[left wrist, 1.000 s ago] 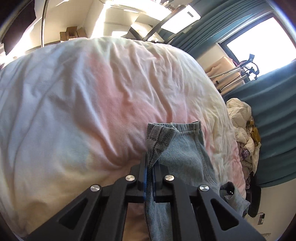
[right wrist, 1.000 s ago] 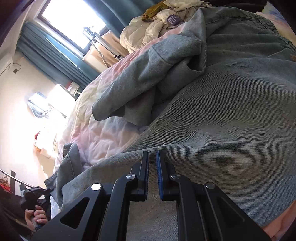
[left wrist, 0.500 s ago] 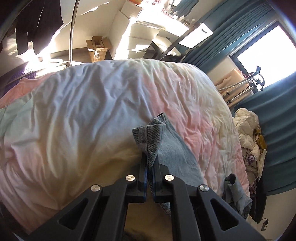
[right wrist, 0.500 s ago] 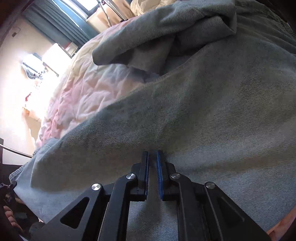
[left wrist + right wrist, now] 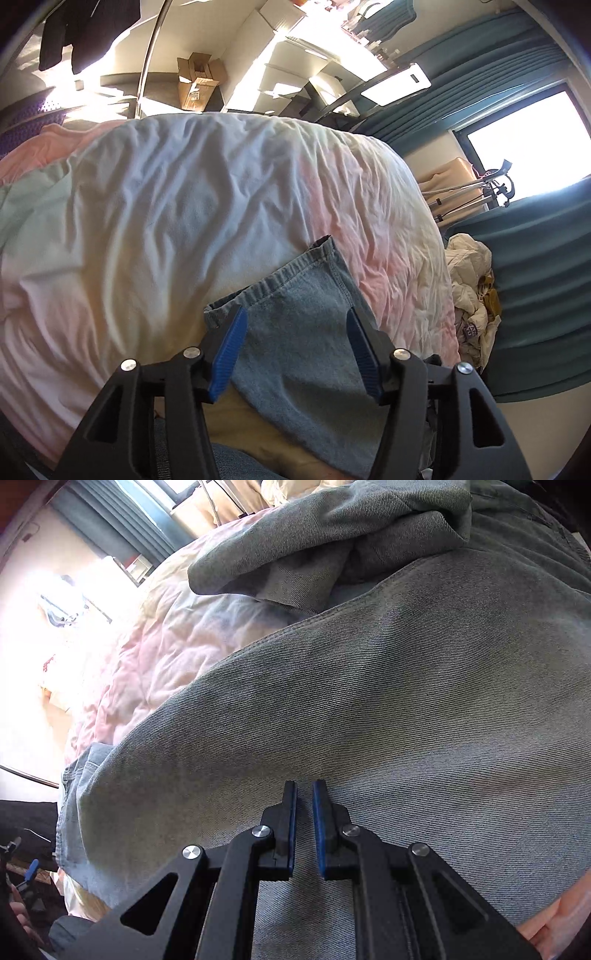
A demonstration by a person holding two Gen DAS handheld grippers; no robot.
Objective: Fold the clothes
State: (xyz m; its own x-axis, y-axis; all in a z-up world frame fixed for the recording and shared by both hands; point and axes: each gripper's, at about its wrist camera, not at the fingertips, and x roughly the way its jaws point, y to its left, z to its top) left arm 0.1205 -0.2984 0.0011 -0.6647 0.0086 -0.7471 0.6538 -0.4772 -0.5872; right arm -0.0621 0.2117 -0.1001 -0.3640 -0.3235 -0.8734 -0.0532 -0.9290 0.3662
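A pair of light blue jeans lies on a pastel quilt [image 5: 177,206]. In the left wrist view one jeans leg end [image 5: 295,325] lies flat on the quilt, its hem toward the middle of the bed. My left gripper [image 5: 293,314] is open, with the blue pads on either side of the leg end, not gripping it. In the right wrist view the jeans [image 5: 369,686] fill most of the frame, with a bunched fold [image 5: 332,542] at the top. My right gripper [image 5: 303,786] is almost shut on a pinch of the denim.
A heap of cream and yellow clothes [image 5: 472,280] lies at the right of the bed beside teal curtains [image 5: 546,295]. A tripod [image 5: 476,192] stands under the window. Cardboard boxes [image 5: 195,85] and a clothes rail [image 5: 147,55] stand beyond the bed.
My left gripper has opened and let go of the jeans leg end, which now lies flat on the quilt. My right gripper stays on the denim with its pads slightly further apart.
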